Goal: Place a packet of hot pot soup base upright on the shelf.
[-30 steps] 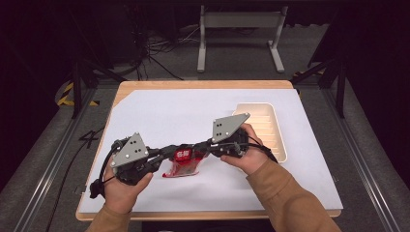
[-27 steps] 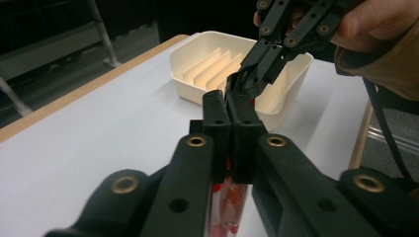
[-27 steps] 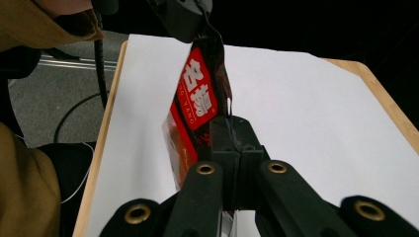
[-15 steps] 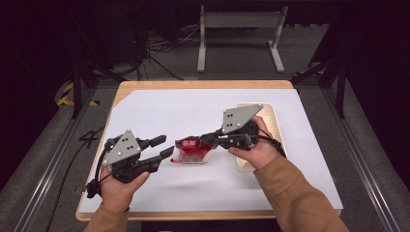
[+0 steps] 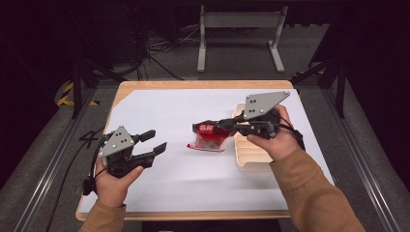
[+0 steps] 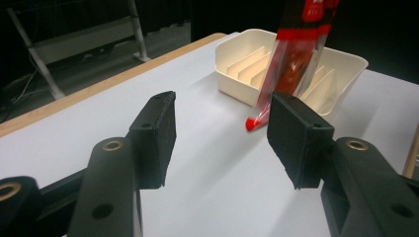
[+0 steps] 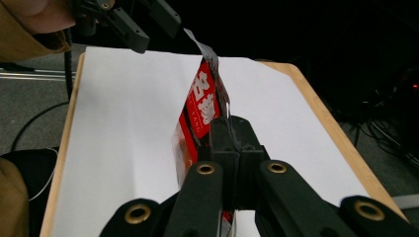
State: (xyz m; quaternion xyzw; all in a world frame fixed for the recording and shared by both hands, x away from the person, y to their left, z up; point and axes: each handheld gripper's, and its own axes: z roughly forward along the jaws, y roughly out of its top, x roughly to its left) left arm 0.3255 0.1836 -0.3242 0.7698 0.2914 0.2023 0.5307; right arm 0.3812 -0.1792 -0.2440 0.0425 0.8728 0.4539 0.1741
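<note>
This is looking like a lab or recording studio: a wooden surface (image 5: 203, 85) under a white sheet (image 5: 159, 116) is standing on grey carpet (image 5: 43, 159), black walls are closing in all around, cables (image 5: 150, 53) are trailing over the floor, a grey metal stand (image 5: 239, 29) is standing behind, and metal rails (image 5: 53, 159) with hazard tape (image 5: 65, 94) are flanking it

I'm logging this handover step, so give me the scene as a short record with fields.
held item: red snack packet, hanging above the table
right claw: shut on the packet's top edge
left claw: jaws have just been opening, nothing between them, apart from the packet
tray: cream slotted tray, under the right hand
surface: white sheet on the wooden table
</note>
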